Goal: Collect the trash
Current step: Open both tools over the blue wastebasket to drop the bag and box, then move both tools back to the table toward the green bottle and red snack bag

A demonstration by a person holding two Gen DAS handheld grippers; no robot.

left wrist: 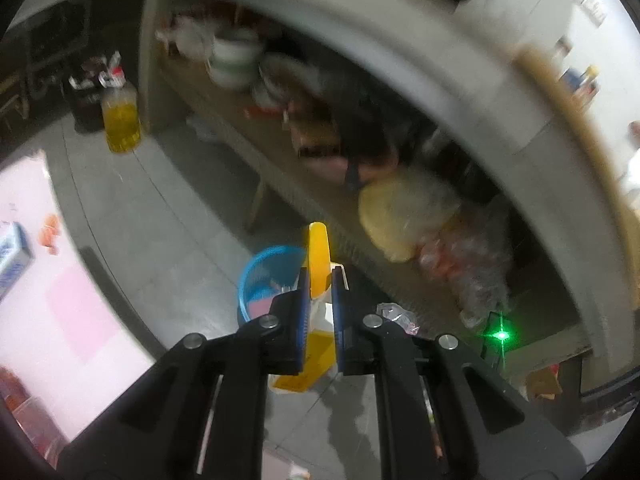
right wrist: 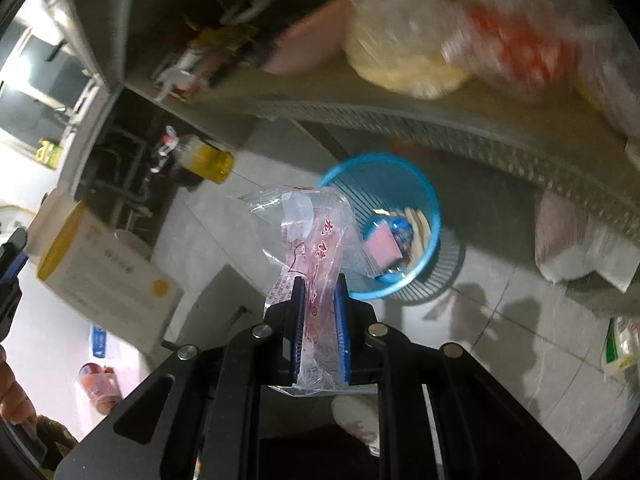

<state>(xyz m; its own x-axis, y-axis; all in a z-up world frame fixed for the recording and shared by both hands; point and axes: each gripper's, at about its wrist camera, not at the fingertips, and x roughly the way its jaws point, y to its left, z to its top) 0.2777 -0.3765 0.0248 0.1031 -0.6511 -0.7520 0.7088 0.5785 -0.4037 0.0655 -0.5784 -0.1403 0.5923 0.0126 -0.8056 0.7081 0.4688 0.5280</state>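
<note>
Left gripper (left wrist: 320,276) is clamped tight on a yellow-and-white box (left wrist: 318,256), the carton standing edge-on between the blue pads, its yellow end poking out past the fingertips and more of it showing below the jaws. From the right wrist view that same box (right wrist: 108,268) shows broadside at the left edge of the frame, white face, yellow end.

Right gripper (right wrist: 319,292) is pinched shut on a clear plastic wrapper (right wrist: 308,248) with red print, the film bunched between the pads and fanning out loose ahead of the fingertips (a tail of it also hangs out behind the jaws).

Blue basket (right wrist: 428,196) sits on the grey tiled floor (right wrist: 500,320), just ahead of and below both tools. In the right view the wrapper's free end overlaps the basket's near-left rim; in the left view the basket (left wrist: 256,276) lies just left of the box. Already inside: a pink packet (right wrist: 384,248) and other scraps, too blurred to name.

Room to move: a low shelf edge (right wrist: 400,116) runs close behind the basket, loaded with bags. Open tile lies left of the basket, toward an oil bottle (left wrist: 120,120) standing well apart by the shelf's far post. A pale bag (right wrist: 568,240) sits on the floor right of the basket, near it.
</note>
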